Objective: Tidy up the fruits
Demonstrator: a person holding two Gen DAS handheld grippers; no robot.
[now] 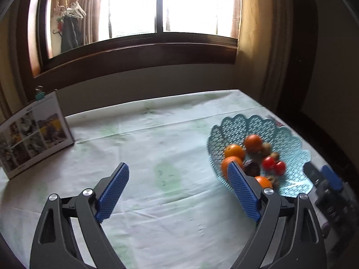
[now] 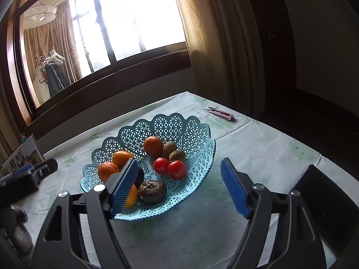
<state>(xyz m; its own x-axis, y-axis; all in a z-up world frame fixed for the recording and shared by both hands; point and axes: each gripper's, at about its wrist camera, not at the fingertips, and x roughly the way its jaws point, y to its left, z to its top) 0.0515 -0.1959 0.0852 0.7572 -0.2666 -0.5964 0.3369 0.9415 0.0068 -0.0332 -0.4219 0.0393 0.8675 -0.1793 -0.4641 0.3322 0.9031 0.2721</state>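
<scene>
A light blue lattice basket (image 2: 193, 134) stands on the table and holds several oranges (image 2: 153, 146), two red tomatoes (image 2: 176, 169), two kiwis (image 2: 177, 155) and a dark wrinkled fruit (image 2: 152, 191). My right gripper (image 2: 179, 174) is open and empty, hovering just over the basket's near rim. My left gripper (image 1: 178, 177) is open and empty above the bare tablecloth, left of the basket (image 1: 289, 148). The right gripper's blue finger (image 1: 332, 177) shows at the far right of the left wrist view.
The table has a pale green patterned cloth (image 1: 157, 157). A photo calendar (image 1: 33, 132) leans at the far left. Small thread snips (image 2: 221, 113) lie behind the basket. A dark chair back (image 2: 325, 201) stands at the right edge. A window and curtains lie beyond.
</scene>
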